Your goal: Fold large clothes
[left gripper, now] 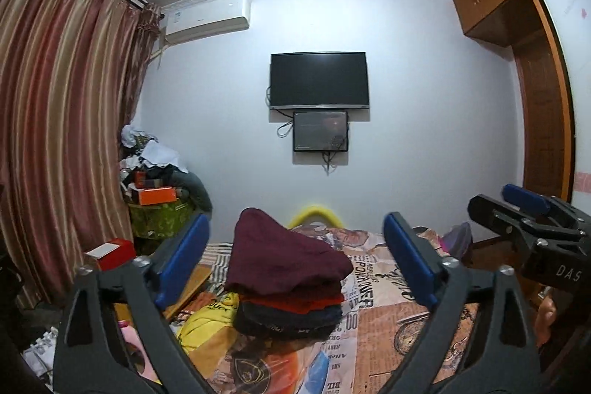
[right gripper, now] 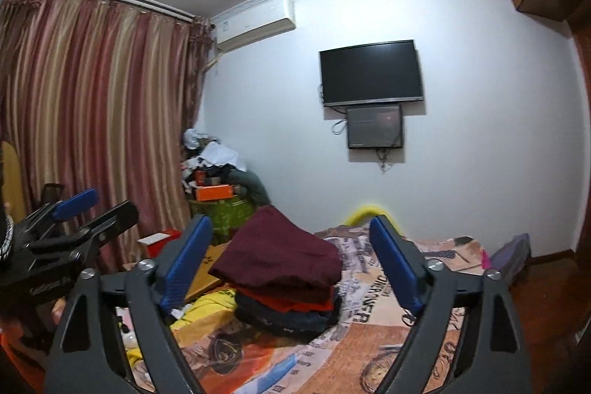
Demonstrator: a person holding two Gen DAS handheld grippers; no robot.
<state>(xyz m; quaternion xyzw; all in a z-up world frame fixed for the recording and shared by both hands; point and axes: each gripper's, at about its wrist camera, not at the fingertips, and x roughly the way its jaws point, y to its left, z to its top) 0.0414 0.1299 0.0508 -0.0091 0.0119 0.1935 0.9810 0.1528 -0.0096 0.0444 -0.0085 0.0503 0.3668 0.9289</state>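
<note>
1. A stack of folded clothes sits on the bed; its top piece is a dark maroon folded garment, under it lies a red layer, and the bottom is a dark navy or black layer.
2. Just beside the stack, on its left, a crumpled yellow garment with dark print lies unfolded.
3. All of this rests on a bedsheet printed in orange and cream newspaper style, covering the bed.
4. The left claw hangs above the bed with its blue-padded fingers wide apart and nothing between them; the stack shows in the gap, farther off.
5. The right claw is likewise spread wide and holds nothing, its blue pads framing the same stack.
6. Each claw appears at the edge of the other's view, apart from the clothes.
7. Beyond the bed, a black flat television hangs on the white wall, with a smaller dark screen just below it.
8. Striped red and gold curtains hang on the left, with a heap of boxes and cloth beside them.
</note>
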